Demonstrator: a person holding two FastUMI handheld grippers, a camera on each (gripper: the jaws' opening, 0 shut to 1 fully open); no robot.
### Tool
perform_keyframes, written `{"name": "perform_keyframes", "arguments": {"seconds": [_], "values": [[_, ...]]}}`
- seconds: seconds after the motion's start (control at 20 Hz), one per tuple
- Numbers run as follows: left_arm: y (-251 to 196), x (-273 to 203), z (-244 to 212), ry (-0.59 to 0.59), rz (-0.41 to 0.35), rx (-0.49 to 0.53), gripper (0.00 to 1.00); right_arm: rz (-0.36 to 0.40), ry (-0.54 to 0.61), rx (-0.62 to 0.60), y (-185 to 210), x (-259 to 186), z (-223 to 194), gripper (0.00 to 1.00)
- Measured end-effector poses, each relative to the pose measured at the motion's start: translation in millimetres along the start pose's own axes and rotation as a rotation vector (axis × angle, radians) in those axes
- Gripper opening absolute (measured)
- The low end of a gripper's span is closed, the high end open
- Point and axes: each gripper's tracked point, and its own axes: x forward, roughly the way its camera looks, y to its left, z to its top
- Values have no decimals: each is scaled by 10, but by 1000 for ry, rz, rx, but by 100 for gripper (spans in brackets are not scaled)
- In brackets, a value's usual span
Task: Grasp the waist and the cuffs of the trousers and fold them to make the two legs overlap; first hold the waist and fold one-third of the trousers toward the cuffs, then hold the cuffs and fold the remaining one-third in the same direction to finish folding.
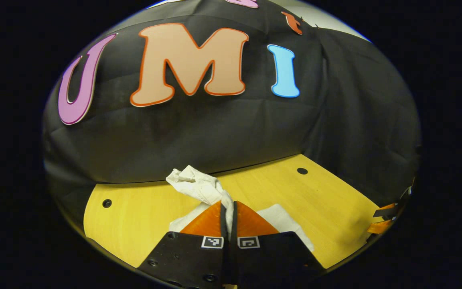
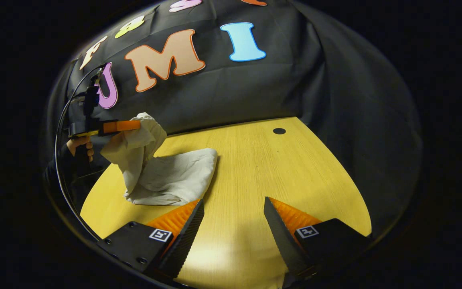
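Note:
Off-white trousers (image 2: 167,176) lie partly on the yellow wooden table (image 2: 255,168), with one end lifted off it. My left gripper (image 1: 229,206) is shut on that lifted end, and a bunch of cloth (image 1: 197,185) sticks up past its tips. In the right gripper view the same left gripper (image 2: 128,126) hangs at the left, held by a hand (image 2: 79,144), with the fabric draping down from it to the table. My right gripper (image 2: 233,204) stands open low over bare table, just right of the trousers' near edge, holding nothing.
The table has round holes near its far corners (image 2: 279,131) (image 1: 106,203). Black cloth walls close in behind and on the right. A cable (image 2: 60,132) loops down from the left gripper. Bare tabletop stretches to the right of the trousers.

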Motion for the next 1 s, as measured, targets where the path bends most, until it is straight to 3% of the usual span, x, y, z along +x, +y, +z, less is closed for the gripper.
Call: {"name": "perform_keyframes", "arguments": {"seconds": [0.3, 0.6, 0.65, 0.75, 0.95, 1.0], "values": [[-599, 319, -318, 52, -71, -41, 0, -5, 10, -8, -180, -91, -77, 97], [-987, 508, -776, 103, -88, -46, 0, 16, 10, -15, -248, -148, -112, 96], [-1043, 522, -857, 116, -95, -42, 0, 23, 9, -12, -252, -155, -94, 92], [-1115, 517, -902, 116, -100, -43, 10, 42, -6, -19, -213, -184, -31, 96], [-1160, 164, -608, 15, -81, -72, 88, 77, -61, -90, -65, -188, 200, 97], [-1113, 38, -481, -26, -68, -67, 98, 85, -88, -104, 6, -198, 300, 92]]}}
